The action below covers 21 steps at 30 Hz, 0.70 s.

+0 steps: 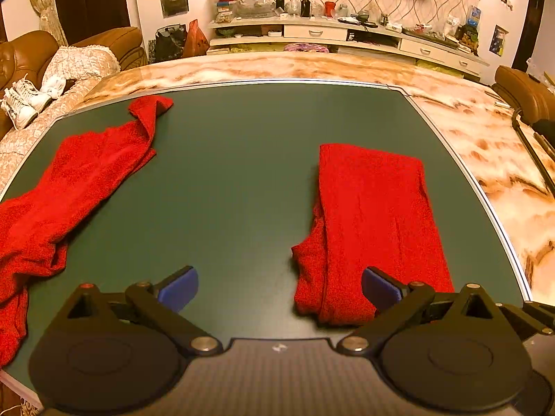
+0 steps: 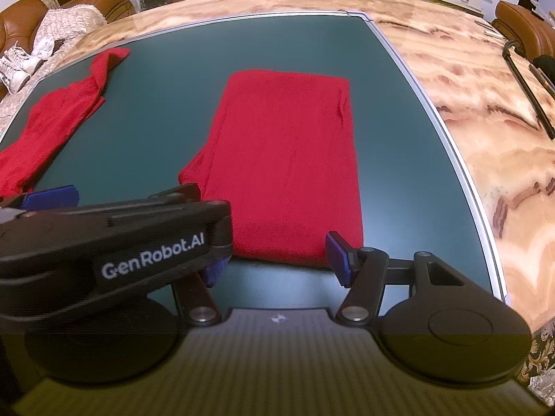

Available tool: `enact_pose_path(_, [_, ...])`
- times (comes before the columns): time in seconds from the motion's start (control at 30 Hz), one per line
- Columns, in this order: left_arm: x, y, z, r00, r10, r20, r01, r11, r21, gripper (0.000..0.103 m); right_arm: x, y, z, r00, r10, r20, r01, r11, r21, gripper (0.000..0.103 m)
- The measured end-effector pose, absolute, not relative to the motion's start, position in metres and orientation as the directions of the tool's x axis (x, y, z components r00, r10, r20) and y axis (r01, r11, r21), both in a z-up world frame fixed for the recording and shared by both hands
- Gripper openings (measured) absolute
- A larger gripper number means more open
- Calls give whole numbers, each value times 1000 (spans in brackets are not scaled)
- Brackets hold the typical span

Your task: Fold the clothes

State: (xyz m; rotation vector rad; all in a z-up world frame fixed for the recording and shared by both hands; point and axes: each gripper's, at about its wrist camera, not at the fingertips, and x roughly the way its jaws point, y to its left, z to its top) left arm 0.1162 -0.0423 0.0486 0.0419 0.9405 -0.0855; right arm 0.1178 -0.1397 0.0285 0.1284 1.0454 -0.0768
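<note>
Right, I see both my grippers spread wide and holding nothing: the left gripper hovers over the dark green mat, and the right gripper sits just at the near edge of the folded red knit garment. That neat rectangle lies flat on the mat's right half. The second, crumpled red knit garment sprawls along the mat's left edge, well apart from it, with the marble-patterned tabletop around the mat.
</note>
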Motion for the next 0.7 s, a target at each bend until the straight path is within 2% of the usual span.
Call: enact_pose_path(0.7, [94,-37,42,573,-49,-818,101,995,11,103,97,-130,22,488,4,-873,104,993,63,67])
